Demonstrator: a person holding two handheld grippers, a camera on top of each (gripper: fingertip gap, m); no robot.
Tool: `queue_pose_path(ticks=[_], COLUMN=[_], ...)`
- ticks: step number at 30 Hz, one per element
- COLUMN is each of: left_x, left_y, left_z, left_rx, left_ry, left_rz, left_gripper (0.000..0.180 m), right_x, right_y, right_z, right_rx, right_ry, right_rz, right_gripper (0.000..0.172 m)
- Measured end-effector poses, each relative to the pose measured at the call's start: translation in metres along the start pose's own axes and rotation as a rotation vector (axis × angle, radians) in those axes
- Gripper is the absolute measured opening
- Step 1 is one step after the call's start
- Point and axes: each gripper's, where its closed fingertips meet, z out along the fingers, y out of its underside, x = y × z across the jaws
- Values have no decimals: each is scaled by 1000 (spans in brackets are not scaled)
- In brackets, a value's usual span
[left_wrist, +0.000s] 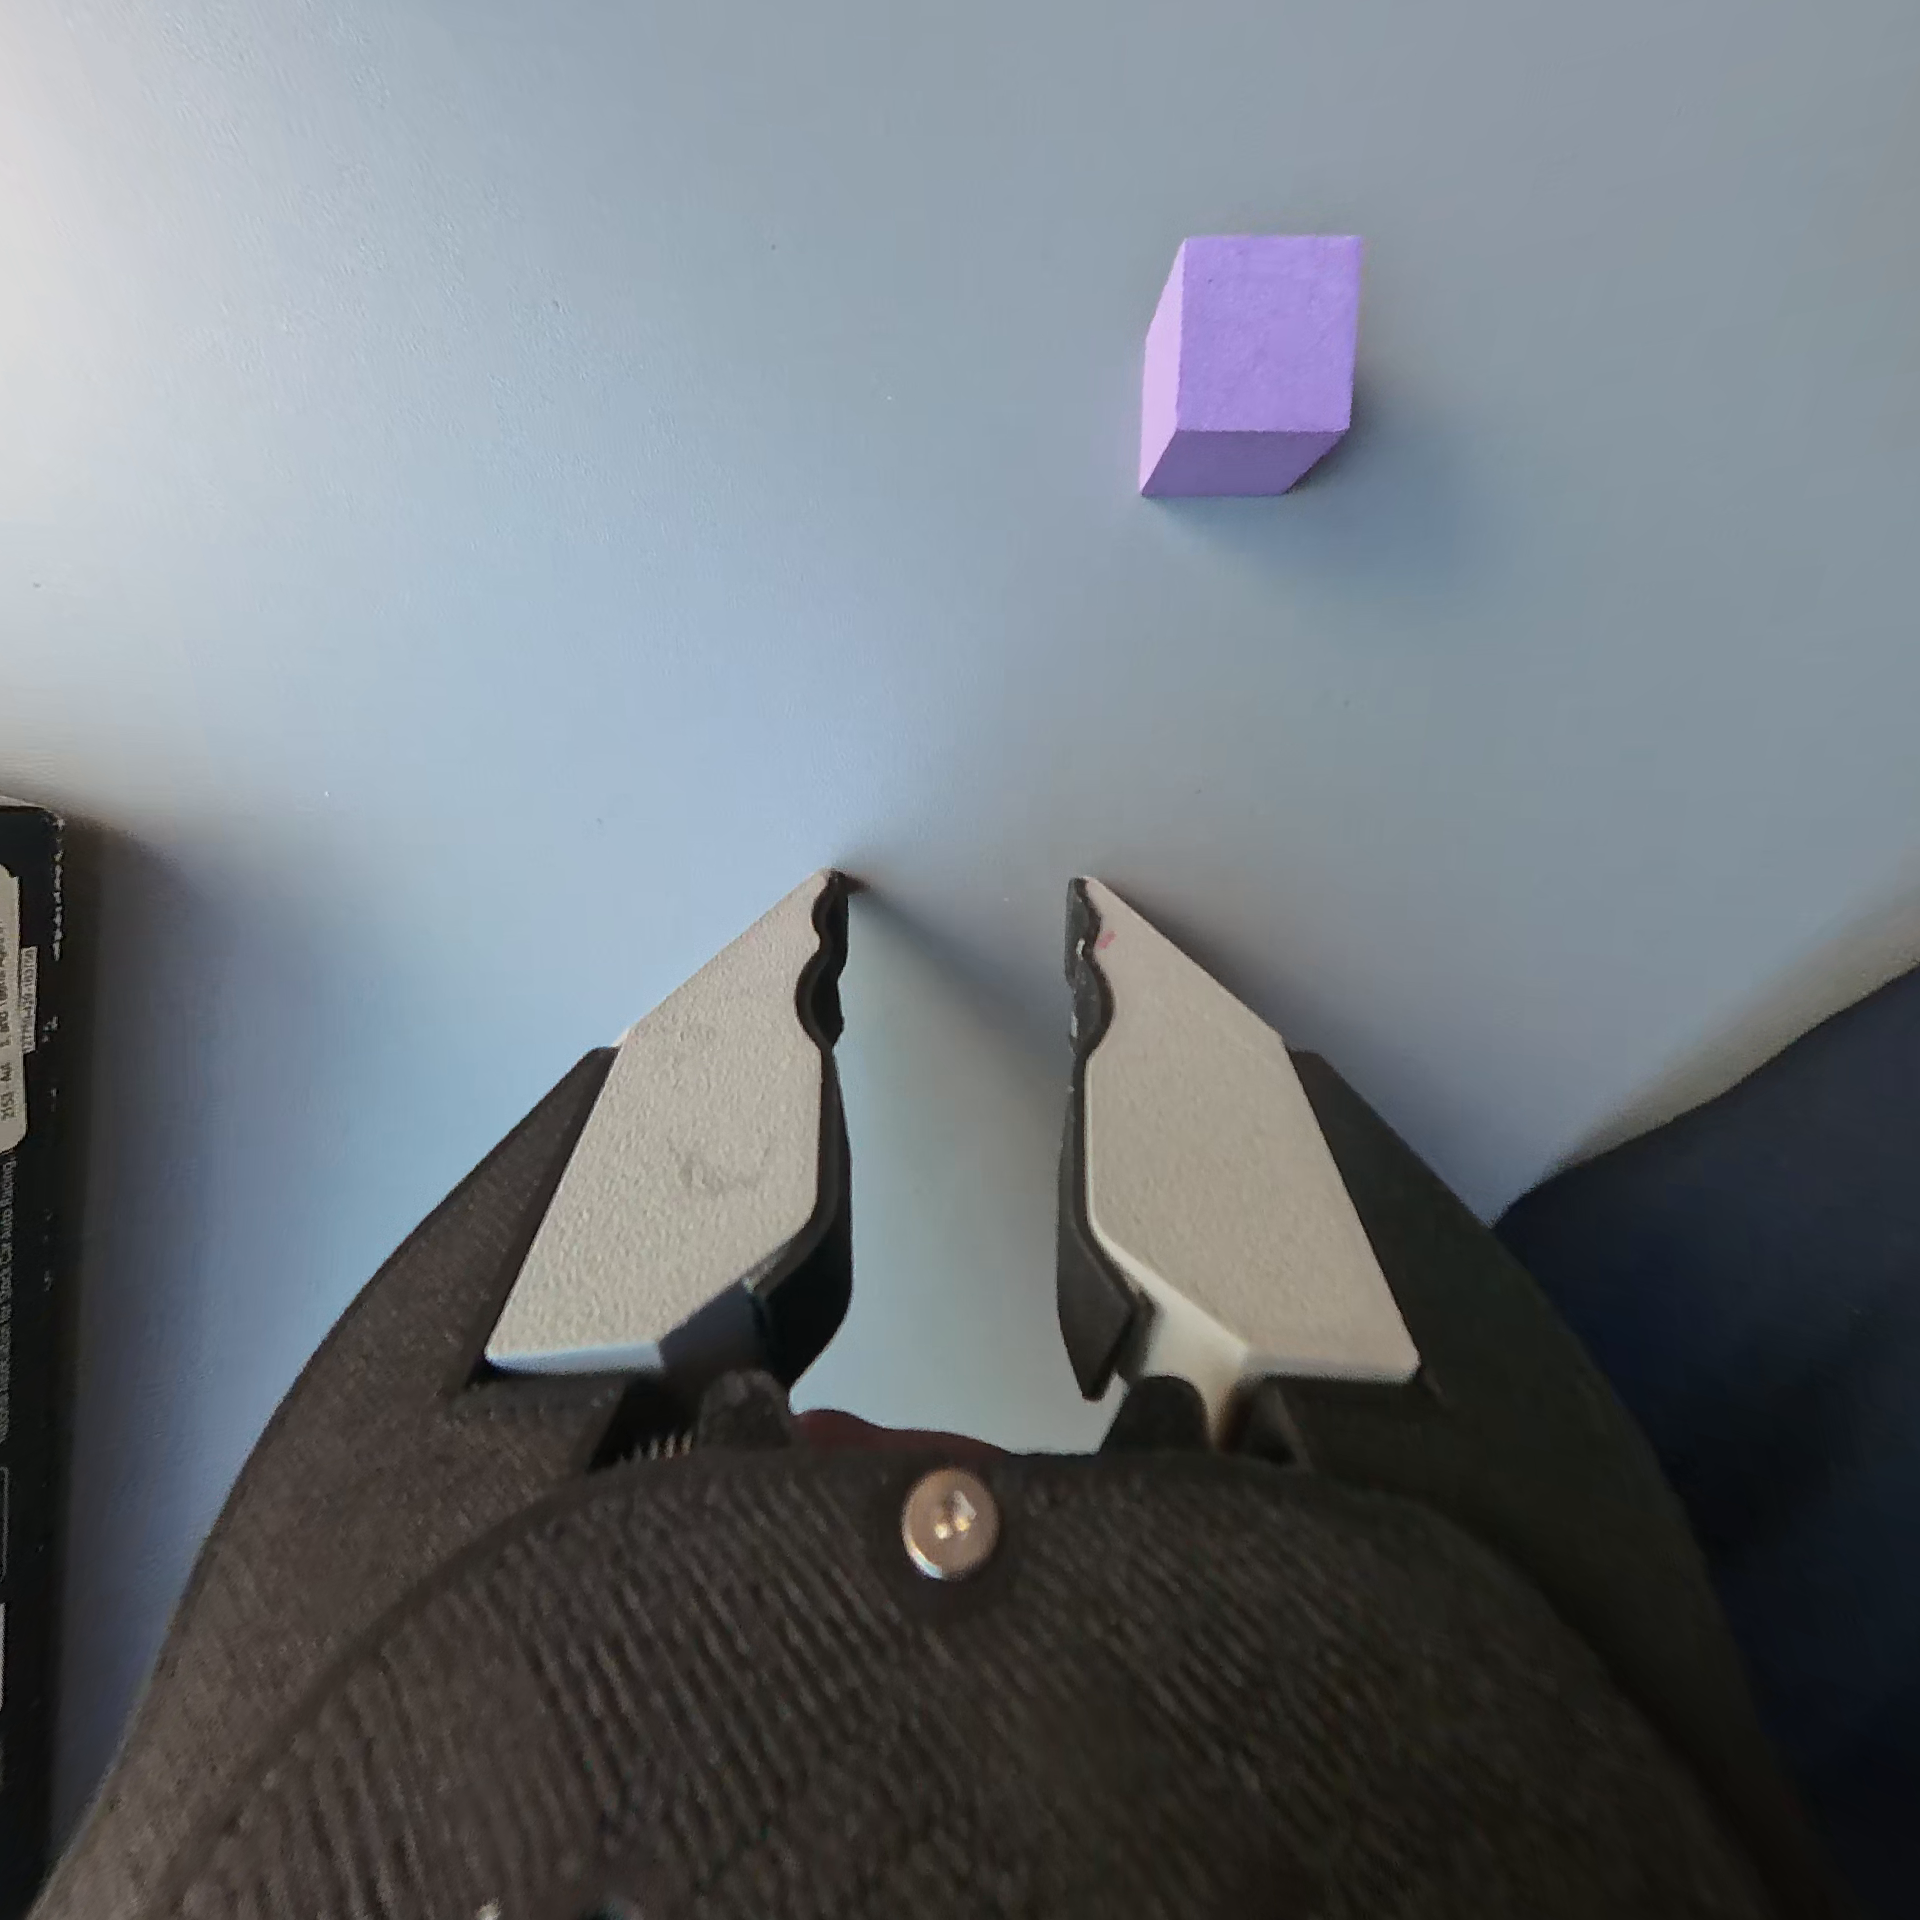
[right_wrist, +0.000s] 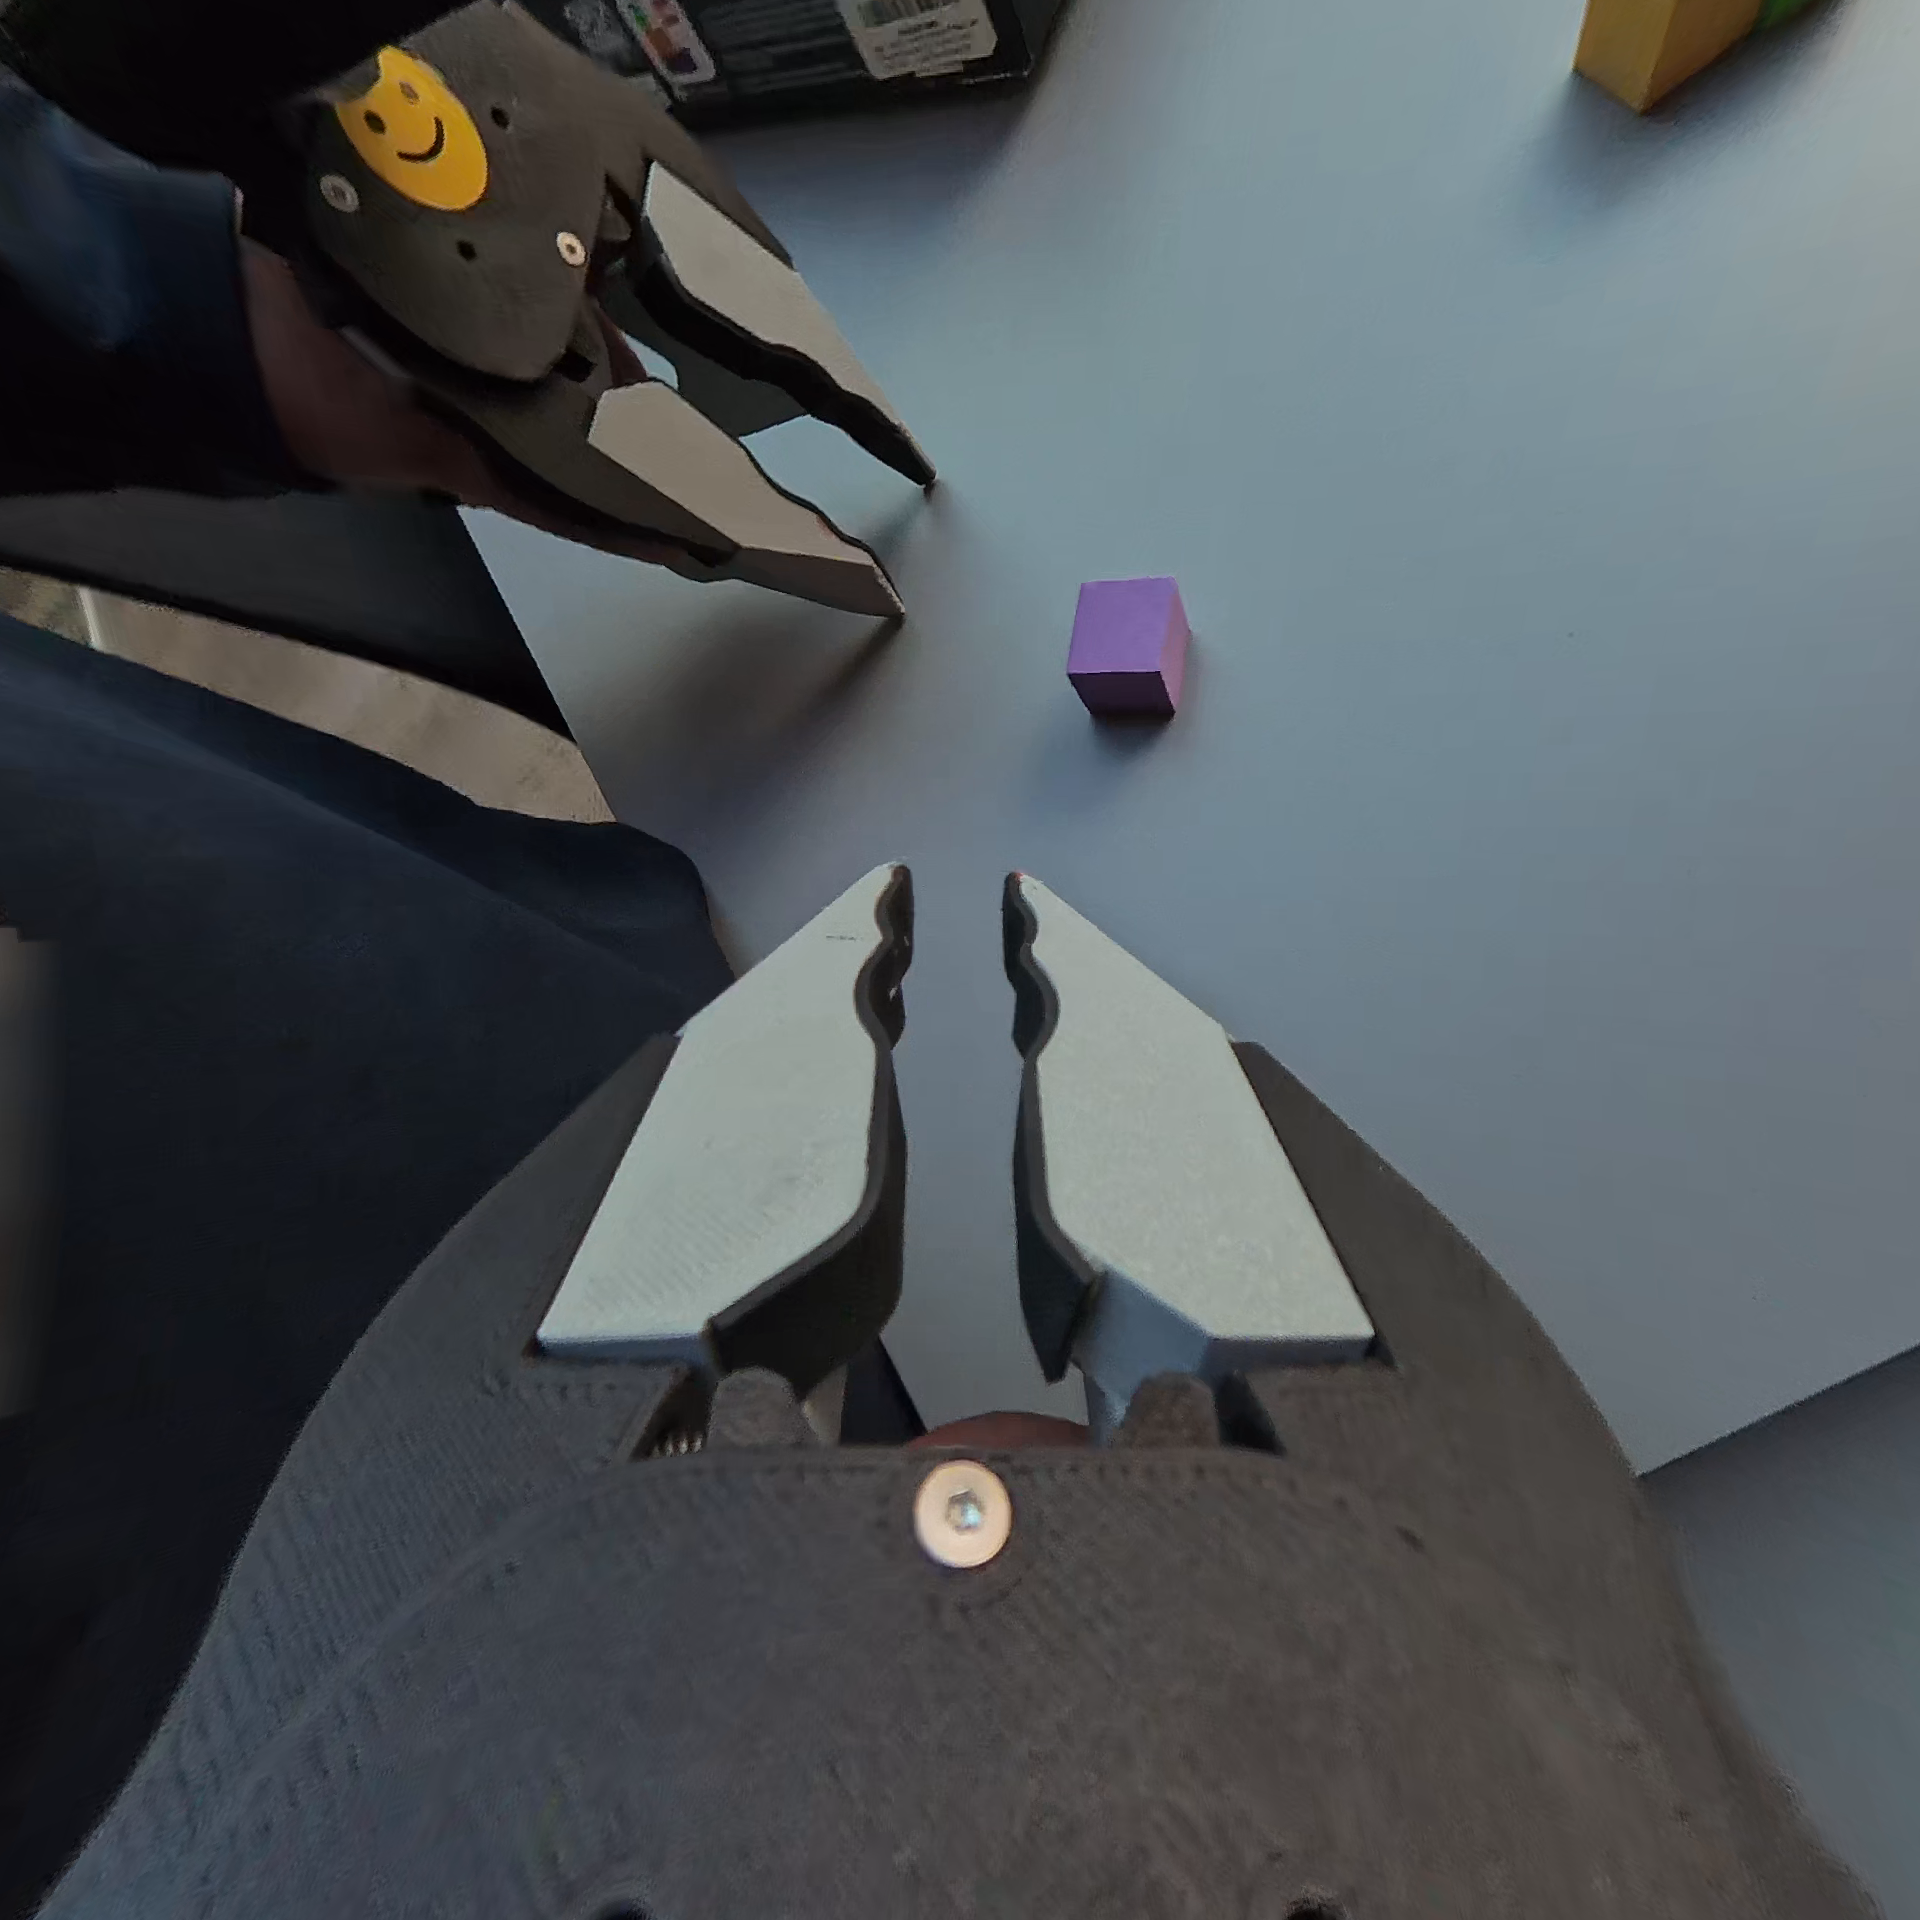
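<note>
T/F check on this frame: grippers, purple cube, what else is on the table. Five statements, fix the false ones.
1. The left gripper holds the purple cube. False: its fingers are apart with nothing between them; the cube sits apart on the blue table.
2. The right gripper is open and empty. True.
3. The cube lies on its own, touching neither gripper. True.
4. A yellow block stands at the far right of the table. True.
5. The black box sits between the right gripper's fingers. False: it lies at the table's far edge.
</note>
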Motion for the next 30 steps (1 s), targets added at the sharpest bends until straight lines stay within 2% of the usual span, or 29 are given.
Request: queue_pose_path(ticks=[6,12,17,18,20,22,24,30], left_x=[2,6,9,9,9,9,9,9], left_y=[1,7,11,11,11,12,12,12], left_z=[0,-3,-4,-5,-5,-5,-5,-5], left_rx=[-11,0,29,34,40,40,44,74], left_ry=[1,-1,-4,-5,-6,-4,-2,1], left_rz=[6,-4,-17,-18,-22,-15,-11,-5], left_gripper=[43,45,45,44,44,45,45,45], right_x=[-1,19,40,48,68,88,94,79], right_y=[1,2,-2,-6,-18,-27,-31,-23], right_z=[32,67,89,92,92,87,81,53], right_rx=[-122,-246,-299,-294,-290,-297,-283,-181], right_ry=[39,117,194,229,324,398,394,339], right_rz=[-173,-251,-340,-374,-429,-404,-338,-211], right_gripper=[27,26,12,0,2,10,18,18])
